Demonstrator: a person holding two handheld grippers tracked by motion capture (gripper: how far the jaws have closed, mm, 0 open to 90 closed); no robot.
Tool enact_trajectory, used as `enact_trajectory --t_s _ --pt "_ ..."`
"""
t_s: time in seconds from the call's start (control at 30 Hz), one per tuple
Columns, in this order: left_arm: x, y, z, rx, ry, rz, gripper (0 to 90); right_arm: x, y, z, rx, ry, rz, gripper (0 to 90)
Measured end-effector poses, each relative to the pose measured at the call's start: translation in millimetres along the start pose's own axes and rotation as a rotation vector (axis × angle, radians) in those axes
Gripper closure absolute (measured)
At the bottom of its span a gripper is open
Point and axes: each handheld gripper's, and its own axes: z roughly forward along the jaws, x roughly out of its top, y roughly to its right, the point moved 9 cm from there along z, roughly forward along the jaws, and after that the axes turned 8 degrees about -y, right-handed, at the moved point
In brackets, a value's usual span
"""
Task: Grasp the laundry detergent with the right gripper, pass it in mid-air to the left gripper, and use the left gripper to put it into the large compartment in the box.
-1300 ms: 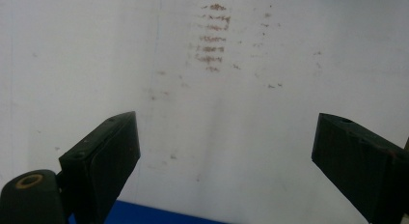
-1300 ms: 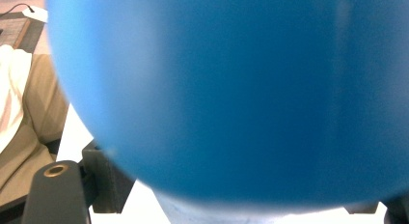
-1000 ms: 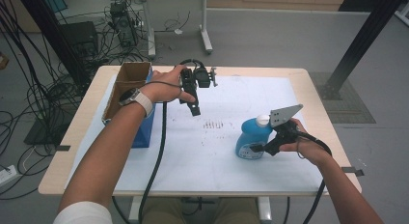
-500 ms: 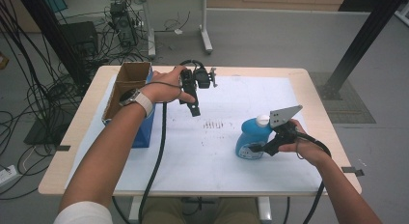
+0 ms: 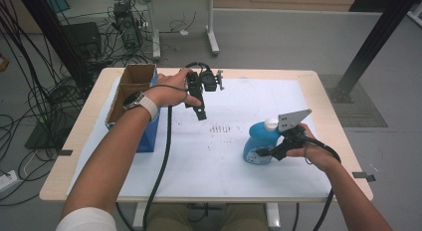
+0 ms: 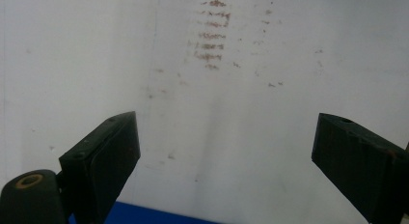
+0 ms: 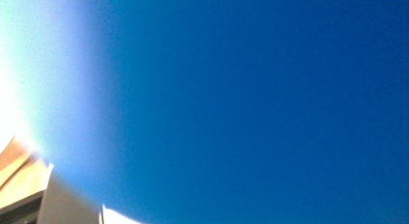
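I am holding my right gripper (image 5: 263, 152) against the side of the blue bottle (image 5: 259, 144), which is standing upright on the white sheet (image 5: 224, 156) with its white cap (image 5: 271, 123) just below the grey plate on top of my gripper. My jaws have just been closing, and the bottle is sitting between them; the high view is too small to tell me whether the pads are pressing on it or only flanking it, so I cannot tell if I am truly clamping it. In the right gripper view the bottle's blue surface (image 7: 251, 98) is lying so near my camera that I am seeing none of my own jaws, only a pale glare at the left edge.

I am holding my left gripper (image 6: 226, 161) up above the far part of the sheet, well apart from the bottle, pointing down. Its jaws are standing wide apart with nothing between them, and the left gripper view is looking past them onto bare white sheet and a cluster of small dark marks (image 6: 212, 33) ahead of the tips. A brown cardboard box (image 5: 130, 86) is sitting just beside my left wrist, at the table's edge.
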Motion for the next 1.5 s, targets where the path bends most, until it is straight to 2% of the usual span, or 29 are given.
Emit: enact_trajectory --t_s 0.77,1.5 --pt "-1.5 0.3 0.7 -0.001 0.0 -0.003 10.4 -0.4 -0.8 1.9 0.011 0.013 0.002 31.1" --pt "-2.4 0.2 2.5 -0.005 0.004 -0.007 10.4 -0.1 -3.6 2.8 0.035 0.037 -0.005 41.9"
